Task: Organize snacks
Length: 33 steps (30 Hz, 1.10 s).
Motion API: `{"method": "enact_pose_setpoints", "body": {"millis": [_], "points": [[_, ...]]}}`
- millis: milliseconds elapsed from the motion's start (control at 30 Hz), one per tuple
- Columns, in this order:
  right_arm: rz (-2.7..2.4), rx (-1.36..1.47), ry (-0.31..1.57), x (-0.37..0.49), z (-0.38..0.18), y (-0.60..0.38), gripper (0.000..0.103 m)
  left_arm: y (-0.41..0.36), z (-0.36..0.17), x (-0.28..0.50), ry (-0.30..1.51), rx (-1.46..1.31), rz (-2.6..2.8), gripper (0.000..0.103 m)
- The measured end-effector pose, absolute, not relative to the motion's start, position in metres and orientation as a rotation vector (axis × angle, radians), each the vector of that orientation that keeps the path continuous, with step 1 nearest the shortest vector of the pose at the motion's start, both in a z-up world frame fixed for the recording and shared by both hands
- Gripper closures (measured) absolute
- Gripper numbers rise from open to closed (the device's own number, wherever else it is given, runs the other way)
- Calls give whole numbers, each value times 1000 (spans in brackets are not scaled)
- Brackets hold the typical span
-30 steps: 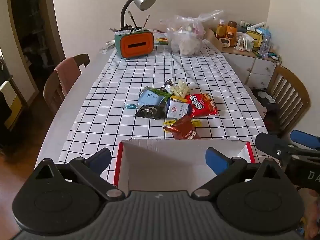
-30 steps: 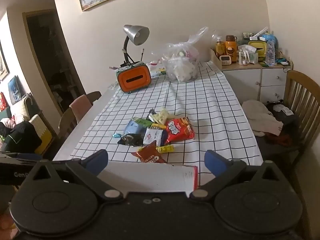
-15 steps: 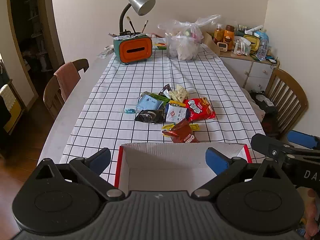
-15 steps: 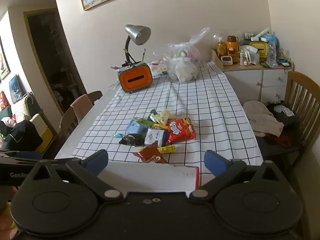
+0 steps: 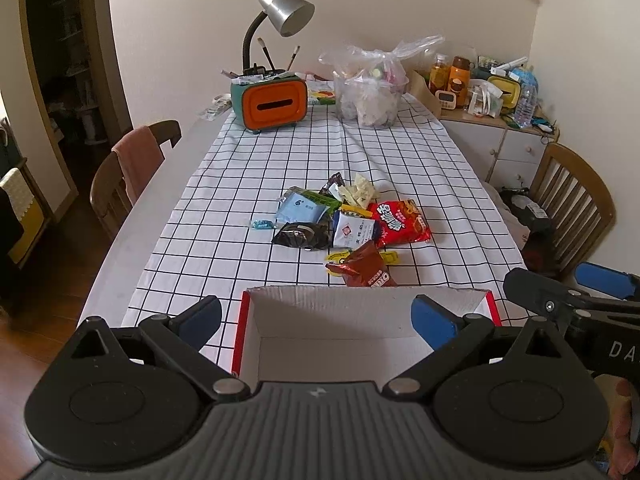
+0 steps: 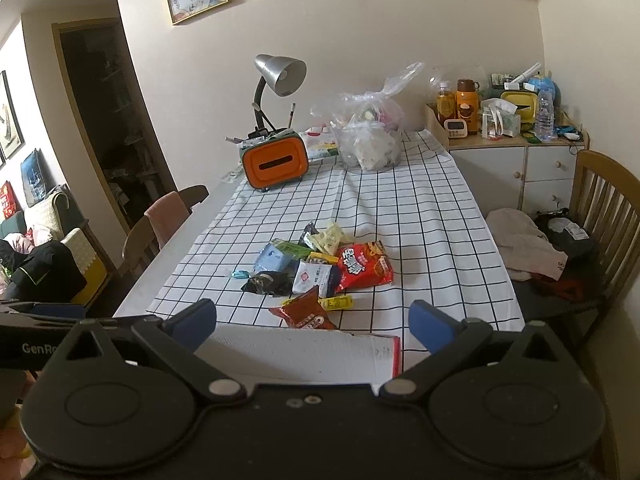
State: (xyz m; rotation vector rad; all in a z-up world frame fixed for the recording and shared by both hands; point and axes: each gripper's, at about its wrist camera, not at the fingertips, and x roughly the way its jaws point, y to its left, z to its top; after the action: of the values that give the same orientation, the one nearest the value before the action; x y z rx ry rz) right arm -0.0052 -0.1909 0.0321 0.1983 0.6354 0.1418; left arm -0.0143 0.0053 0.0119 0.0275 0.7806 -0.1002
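Observation:
A pile of snack packets lies mid-table: a red chip bag [image 5: 400,222] [image 6: 362,266], a brown Oreo packet [image 5: 366,270] [image 6: 306,314], a black packet [image 5: 300,236], a light blue packet [image 5: 300,210] and a small blue candy [image 5: 261,224]. A white cardboard box with red sides [image 5: 360,308] [image 6: 304,354] stands open at the table's near edge, empty. My left gripper [image 5: 316,320] is open above the box. My right gripper [image 6: 312,322] is open over the box's right part; it also shows at the right of the left wrist view [image 5: 560,296].
An orange tissue box [image 5: 275,103] with a desk lamp [image 5: 286,12] and a clear plastic bag [image 5: 370,94] stand at the table's far end. Wooden chairs stand left [image 5: 120,176] and right [image 5: 576,200]. A cluttered cabinet [image 5: 496,120] is at the back right.
Both grippers have risen and drawn back slightly, so the snack pile sits lower and farther in view. Both stay open and empty.

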Motion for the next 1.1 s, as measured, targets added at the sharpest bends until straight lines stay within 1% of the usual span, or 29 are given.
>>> {"method": "enact_pose_setpoints", "body": {"millis": [1100], "points": [[158, 192, 619, -16, 34, -199, 0, -4, 5, -24, 796, 10, -86, 1]]}}
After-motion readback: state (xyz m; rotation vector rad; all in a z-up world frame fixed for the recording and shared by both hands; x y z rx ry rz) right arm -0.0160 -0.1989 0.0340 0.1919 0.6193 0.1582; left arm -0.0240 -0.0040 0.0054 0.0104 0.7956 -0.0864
